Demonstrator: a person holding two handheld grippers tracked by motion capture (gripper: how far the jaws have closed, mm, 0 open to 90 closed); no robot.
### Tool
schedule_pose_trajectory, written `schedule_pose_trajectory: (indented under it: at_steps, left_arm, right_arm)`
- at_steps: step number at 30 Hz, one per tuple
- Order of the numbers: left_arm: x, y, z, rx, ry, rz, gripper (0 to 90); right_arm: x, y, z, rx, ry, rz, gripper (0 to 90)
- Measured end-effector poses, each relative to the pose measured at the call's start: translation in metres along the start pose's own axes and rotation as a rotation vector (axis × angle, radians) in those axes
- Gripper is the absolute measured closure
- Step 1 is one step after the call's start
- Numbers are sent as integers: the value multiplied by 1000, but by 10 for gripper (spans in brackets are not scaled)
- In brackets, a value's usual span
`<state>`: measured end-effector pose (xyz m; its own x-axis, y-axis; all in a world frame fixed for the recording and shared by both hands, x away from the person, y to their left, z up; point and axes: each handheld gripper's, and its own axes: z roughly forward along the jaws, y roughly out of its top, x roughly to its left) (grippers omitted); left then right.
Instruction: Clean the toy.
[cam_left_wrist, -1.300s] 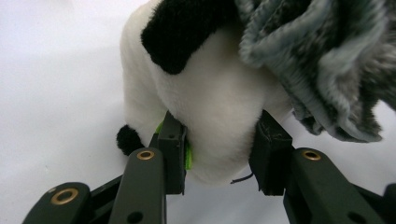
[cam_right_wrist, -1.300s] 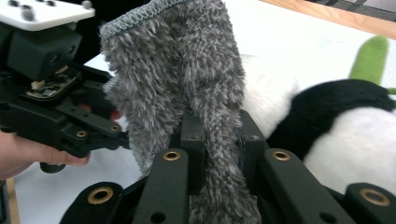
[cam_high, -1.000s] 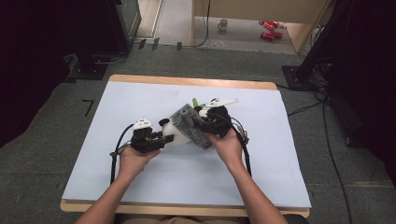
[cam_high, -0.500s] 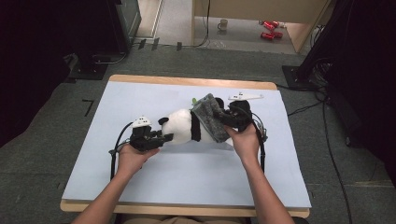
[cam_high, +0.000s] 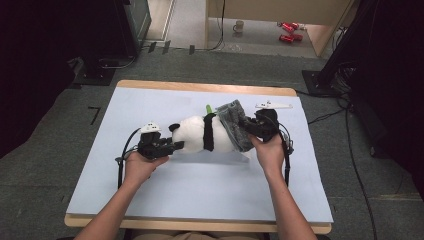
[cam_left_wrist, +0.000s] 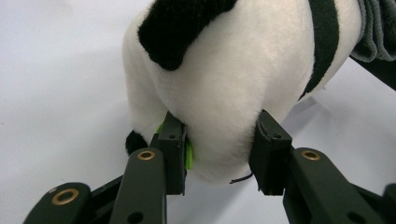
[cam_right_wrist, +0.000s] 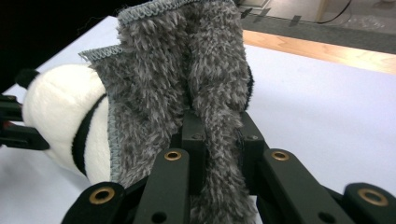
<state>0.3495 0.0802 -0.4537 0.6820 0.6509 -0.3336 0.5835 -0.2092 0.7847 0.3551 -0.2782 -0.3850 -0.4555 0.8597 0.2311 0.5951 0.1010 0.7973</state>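
Left tongs (cam_left_wrist: 218, 156) clamped on plush panda's (cam_high: 200, 134) head, right tongs (cam_right_wrist: 220, 140) pinching grey fleece cloth (cam_right_wrist: 187, 70) over its rear

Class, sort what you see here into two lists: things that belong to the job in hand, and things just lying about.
Job in hand:
panda
grey cloth
left tool, clamped on the panda
right tool, pinching the cloth

Lying about:
mug
red cans
white part at the table's far edge
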Motion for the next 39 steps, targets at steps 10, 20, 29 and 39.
schedule_pose_trajectory:
  at_steps: [10, 20, 29, 39]
  left_arm:
    - [4, 2, 2, 1, -3, -5, 620]
    - [4, 2, 3, 1, -1, -5, 621]
    - [6, 3, 2, -1, -5, -16, 630]
    - [4, 3, 0, -5, -1, -3, 612]
  right_arm:
    - [-15, -15, 3, 13, -21, 54, 790]
    - [-16, -28, 12, 48, -38, 80, 794]
    - [-16, -11, -18, 9, -18, 75, 792]
    - [31, 9, -30, -17, 87, -47, 791]
